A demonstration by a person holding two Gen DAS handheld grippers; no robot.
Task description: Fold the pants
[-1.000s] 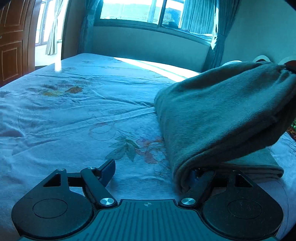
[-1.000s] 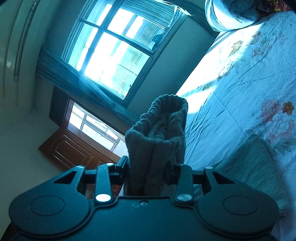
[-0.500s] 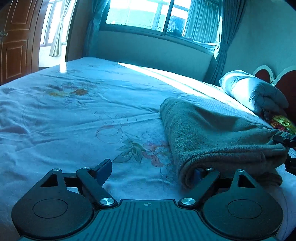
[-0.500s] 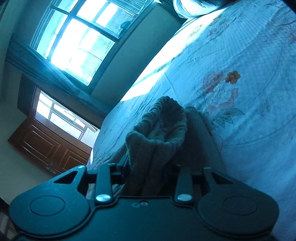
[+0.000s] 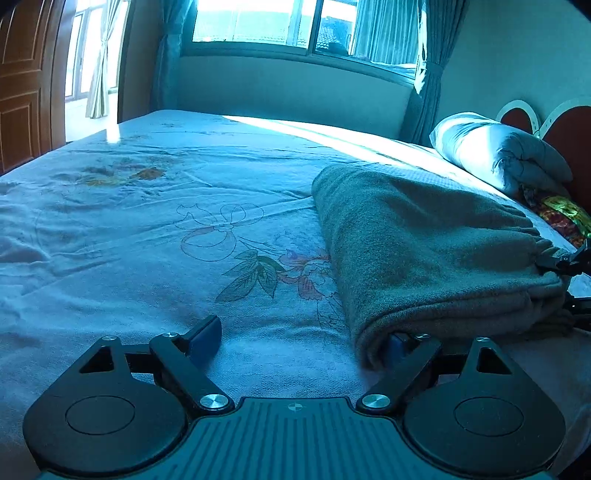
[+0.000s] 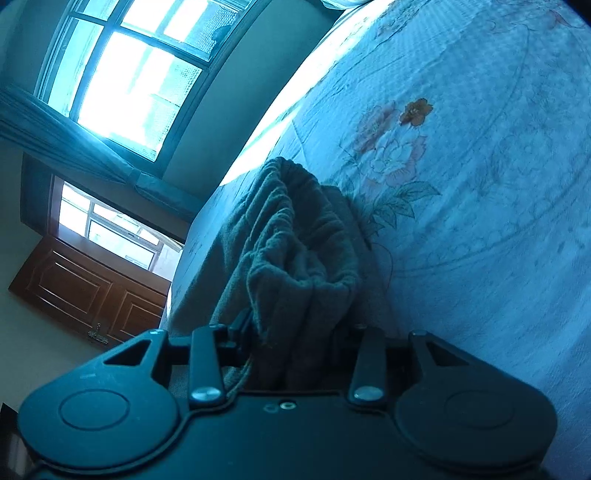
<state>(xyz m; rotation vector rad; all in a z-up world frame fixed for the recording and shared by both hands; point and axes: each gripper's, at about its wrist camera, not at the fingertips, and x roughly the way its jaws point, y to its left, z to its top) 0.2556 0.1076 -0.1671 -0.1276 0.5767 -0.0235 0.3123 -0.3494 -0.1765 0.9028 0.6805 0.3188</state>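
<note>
No brand, label or readable writing shows anywhere on me or around me; the bedsheet point(image 5: 155, 229) carries only printed flowers and leaves.

Going left to right in my left wrist view: a wooden door point(image 5: 22, 85) is cut off at the frame edge, then the window point(image 5: 280, 22) and its curtains. My left gripper point(image 5: 299, 336) sits low over the sheet with its jaws spread wide, and they have just been opening a little further. My left finger point(image 5: 205, 338) stands clear on bare sheet. My right finger is tucked under the near corner of the folded pants point(image 5: 424, 251), mostly hidden by the cloth, so I cannot tell how far in it reaches. Nothing is pinched between the pads. The pants lie folded on the bed, right of centre. Beyond them a rolled quilt point(image 5: 495, 151) rests by the headboard. At the far right edge, part of my right gripper point(image 5: 563, 260) meets the gathered waistband, cut off by the frame.

In my right wrist view, the right gripper point(image 6: 295, 332) is clenched on the bunched waistband of the pants point(image 6: 295, 243); the jaws have just eased a little wider, yet cloth fills the gap and hides the pads.
</note>
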